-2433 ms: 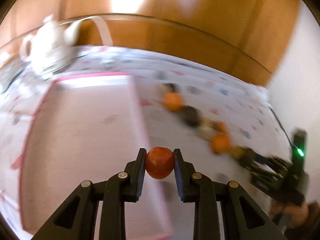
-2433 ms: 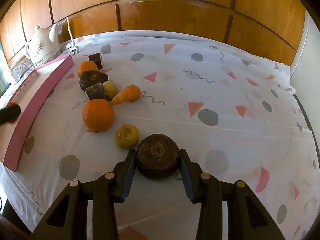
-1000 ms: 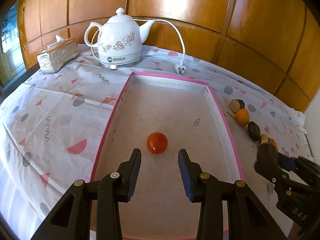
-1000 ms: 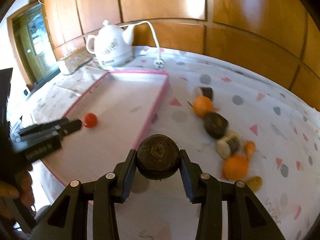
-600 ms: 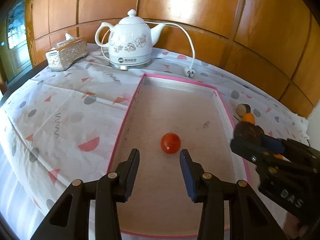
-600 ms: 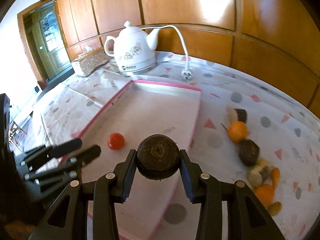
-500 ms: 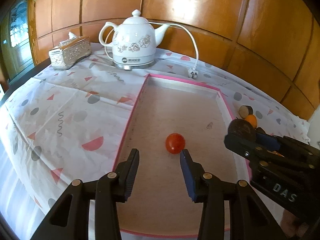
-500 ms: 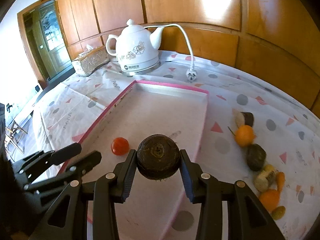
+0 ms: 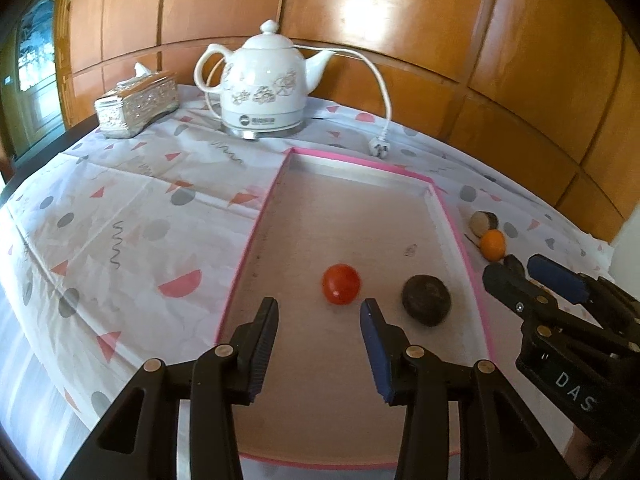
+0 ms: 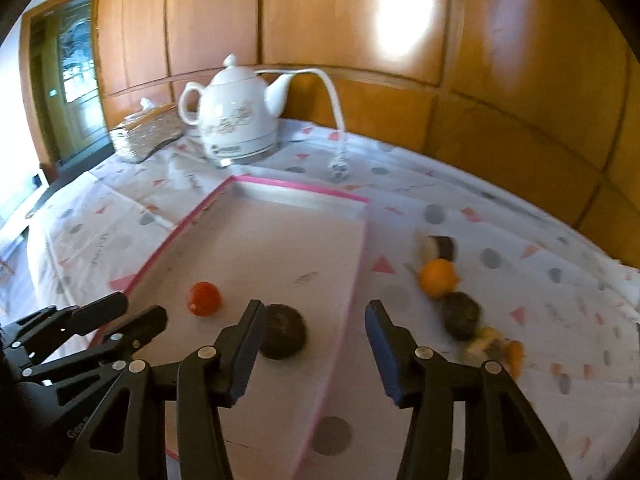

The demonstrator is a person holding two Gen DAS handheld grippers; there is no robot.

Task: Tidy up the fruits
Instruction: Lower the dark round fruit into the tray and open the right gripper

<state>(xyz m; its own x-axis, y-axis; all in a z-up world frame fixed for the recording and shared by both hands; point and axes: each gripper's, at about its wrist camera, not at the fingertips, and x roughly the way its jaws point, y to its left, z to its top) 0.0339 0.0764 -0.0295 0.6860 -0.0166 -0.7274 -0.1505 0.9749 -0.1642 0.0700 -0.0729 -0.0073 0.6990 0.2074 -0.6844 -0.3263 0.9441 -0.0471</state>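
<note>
Orange wood panelling runs behind the surface, which is draped in a white cloth printed with grey dots and pink triangles. At the back stands a white kettle, its cord looping down to a loose plug just beyond the far rim of the tray. A silver tissue box sits to the kettle's left.

The pink-edged tray holds two things: a red tomato and, just to its right and not touching it, a dark round fruit. Both lie on the tray floor toward the near end.

Outside the tray, on the cloth along its right side, the remaining fruits lie in a loose line: a dark-and-pale cut piece farthest back, then an orange, a dark lumpy fruit, and a blurred pale and orange cluster nearest.

The left claw hangs over the near end of the tray, spread, nothing between its fingers; the tomato lies just beyond it. The right claw has just been opening and stands spread and empty over the tray's right rim, the dark fruit lying beside its left finger.
</note>
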